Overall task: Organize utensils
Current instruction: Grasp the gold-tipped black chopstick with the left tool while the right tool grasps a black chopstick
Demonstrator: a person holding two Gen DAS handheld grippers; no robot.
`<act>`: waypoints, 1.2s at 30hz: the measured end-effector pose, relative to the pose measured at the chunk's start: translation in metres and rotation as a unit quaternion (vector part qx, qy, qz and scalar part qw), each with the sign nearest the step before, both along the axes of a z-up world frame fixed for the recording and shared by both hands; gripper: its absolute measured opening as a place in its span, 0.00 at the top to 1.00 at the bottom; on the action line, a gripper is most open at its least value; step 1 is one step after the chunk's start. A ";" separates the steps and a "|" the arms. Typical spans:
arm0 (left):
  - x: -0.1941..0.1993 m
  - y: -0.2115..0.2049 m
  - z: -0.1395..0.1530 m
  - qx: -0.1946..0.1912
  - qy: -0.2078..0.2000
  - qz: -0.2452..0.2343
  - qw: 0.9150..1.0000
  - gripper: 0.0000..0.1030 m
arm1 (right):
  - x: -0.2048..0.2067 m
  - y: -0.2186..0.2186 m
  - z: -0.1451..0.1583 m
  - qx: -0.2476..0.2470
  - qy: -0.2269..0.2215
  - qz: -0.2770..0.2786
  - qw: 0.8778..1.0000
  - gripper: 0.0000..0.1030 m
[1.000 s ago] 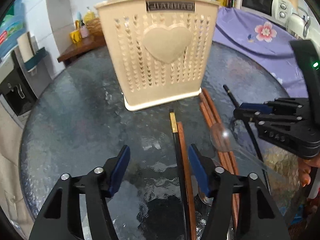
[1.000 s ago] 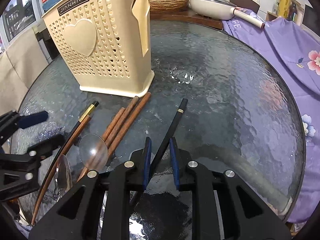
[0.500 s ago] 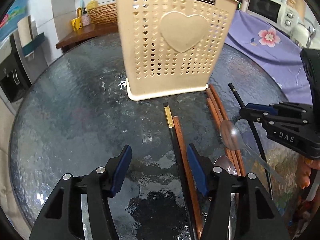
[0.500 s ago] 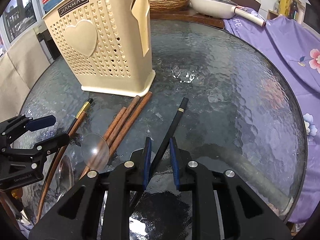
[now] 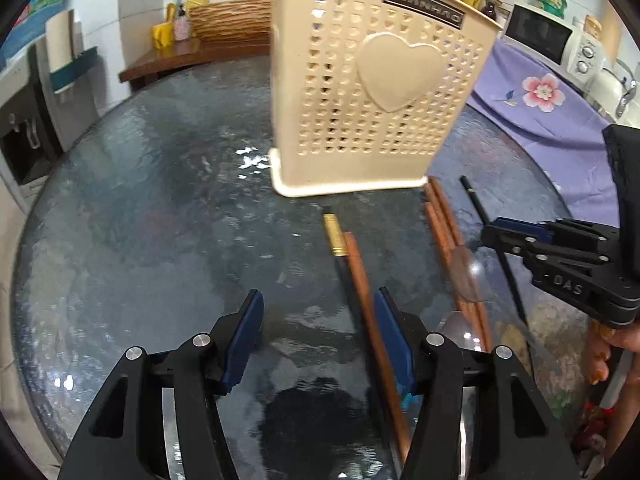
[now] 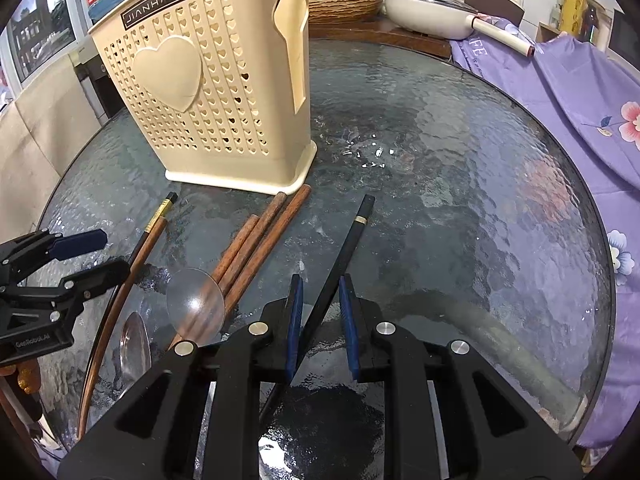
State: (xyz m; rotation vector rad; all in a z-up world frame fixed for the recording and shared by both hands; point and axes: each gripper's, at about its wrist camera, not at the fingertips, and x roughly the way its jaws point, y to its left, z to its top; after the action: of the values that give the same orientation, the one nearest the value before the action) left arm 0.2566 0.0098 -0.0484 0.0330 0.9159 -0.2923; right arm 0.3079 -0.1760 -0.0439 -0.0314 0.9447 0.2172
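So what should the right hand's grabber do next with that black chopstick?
Probably squeeze shut. The black chopstick lies on the glass table between the right gripper's open fingers, not yet pinched, and the beige holder waits upright nearby.

- Utensil holder (image 6: 208, 92): beige plastic, heart-shaped perforations, raised heart on its face, "JIANHAO" label near rim; upright on the glass
- Three brown wooden chopsticks (image 6: 260, 240): lying bundled, tips just beside the holder's base
- Black chopstick, gold band (image 6: 344, 240): flat, lying alone, apart from the bundle
- Black gold-banded chopstick (image 5: 335, 236) and brown one (image 5: 360, 276): side by side, touching
- Clear plastic spoon (image 6: 195, 304): bowl overlapping the bundle's near ends
- Metal spoon (image 6: 134, 344): beside it; bowl only visible
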 end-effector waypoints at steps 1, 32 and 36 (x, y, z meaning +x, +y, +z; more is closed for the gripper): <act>0.000 0.000 0.000 0.003 -0.002 0.001 1.000 0.46 | 0.000 0.000 0.000 0.002 0.000 -0.001 1.000 0.81; 0.043 -0.038 0.001 0.061 0.001 -0.003 0.998 0.91 | 0.049 -0.002 0.000 0.021 0.010 -0.048 0.999 0.90; 0.047 -0.041 0.001 0.067 -0.002 -0.002 0.998 0.92 | 0.059 -0.002 0.000 0.019 0.004 -0.051 0.999 0.91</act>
State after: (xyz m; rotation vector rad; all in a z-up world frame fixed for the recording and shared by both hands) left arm 0.3039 -0.0313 -0.0472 0.1588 0.9307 -0.2347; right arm 0.3669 -0.1785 -0.0441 0.0531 0.9481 0.1414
